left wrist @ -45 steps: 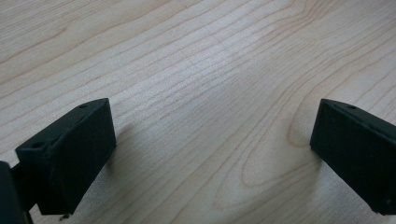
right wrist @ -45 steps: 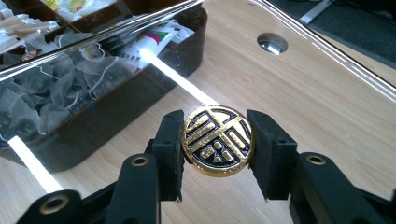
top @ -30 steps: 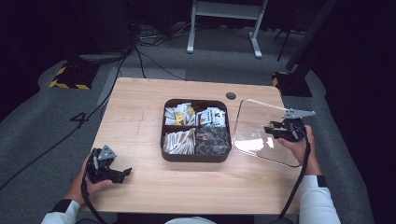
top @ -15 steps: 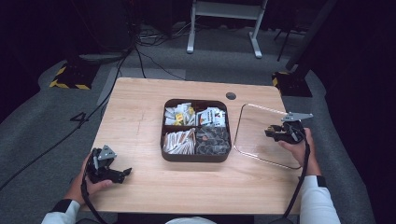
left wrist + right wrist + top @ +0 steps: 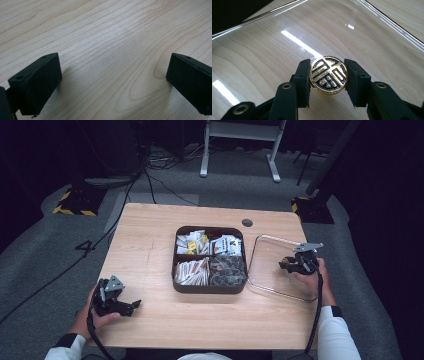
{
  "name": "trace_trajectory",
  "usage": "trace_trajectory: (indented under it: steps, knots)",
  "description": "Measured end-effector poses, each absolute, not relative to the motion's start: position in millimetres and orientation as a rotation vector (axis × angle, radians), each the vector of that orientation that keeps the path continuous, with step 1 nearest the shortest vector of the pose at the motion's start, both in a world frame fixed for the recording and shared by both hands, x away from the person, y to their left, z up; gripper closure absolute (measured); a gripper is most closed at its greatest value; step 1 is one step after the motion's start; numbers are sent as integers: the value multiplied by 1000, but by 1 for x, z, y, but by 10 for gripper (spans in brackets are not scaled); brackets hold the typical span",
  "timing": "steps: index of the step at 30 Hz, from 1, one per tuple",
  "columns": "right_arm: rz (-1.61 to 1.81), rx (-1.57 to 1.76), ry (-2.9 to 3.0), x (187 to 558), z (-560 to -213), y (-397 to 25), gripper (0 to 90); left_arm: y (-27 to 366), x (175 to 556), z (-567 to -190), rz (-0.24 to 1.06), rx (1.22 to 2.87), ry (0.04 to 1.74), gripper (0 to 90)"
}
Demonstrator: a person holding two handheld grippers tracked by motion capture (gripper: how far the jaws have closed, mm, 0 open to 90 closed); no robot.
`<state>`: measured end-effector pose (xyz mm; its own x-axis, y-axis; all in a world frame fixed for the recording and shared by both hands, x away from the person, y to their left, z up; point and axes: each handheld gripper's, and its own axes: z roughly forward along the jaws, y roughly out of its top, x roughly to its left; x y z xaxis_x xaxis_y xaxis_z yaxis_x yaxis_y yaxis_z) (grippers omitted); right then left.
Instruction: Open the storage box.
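At table's right, right gripper [image 5: 292, 265] clamps lid [image 5: 272, 270] knob [image 5: 328, 74], lid flat; left gripper [image 5: 122, 306] spread, resting.

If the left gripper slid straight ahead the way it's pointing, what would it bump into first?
Probably nothing soon. The left gripper is open over bare light wooden table, aimed right along the near edge, passing in front of the dark brown four-compartment snack box. Depth is uncertain.

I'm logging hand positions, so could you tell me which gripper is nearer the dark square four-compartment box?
The right gripper, on the clear lid beside the dark square four-compartment box. The left gripper rests farther off, near the table's front-left.
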<state>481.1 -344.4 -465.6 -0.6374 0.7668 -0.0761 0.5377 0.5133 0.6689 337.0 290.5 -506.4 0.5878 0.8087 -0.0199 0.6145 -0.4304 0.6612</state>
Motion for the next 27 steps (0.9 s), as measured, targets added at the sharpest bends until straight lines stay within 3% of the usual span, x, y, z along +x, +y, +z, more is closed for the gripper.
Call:
trace_trajectory:
  steps: [17,27]
  knots:
    - [826,1111,2411,489,-480,-334,581,290,337,-507,397,2183,1127,2]
    - [1000,1154,2326,486,-465,-340,400,290,337,-507,397,2184,1126,2]
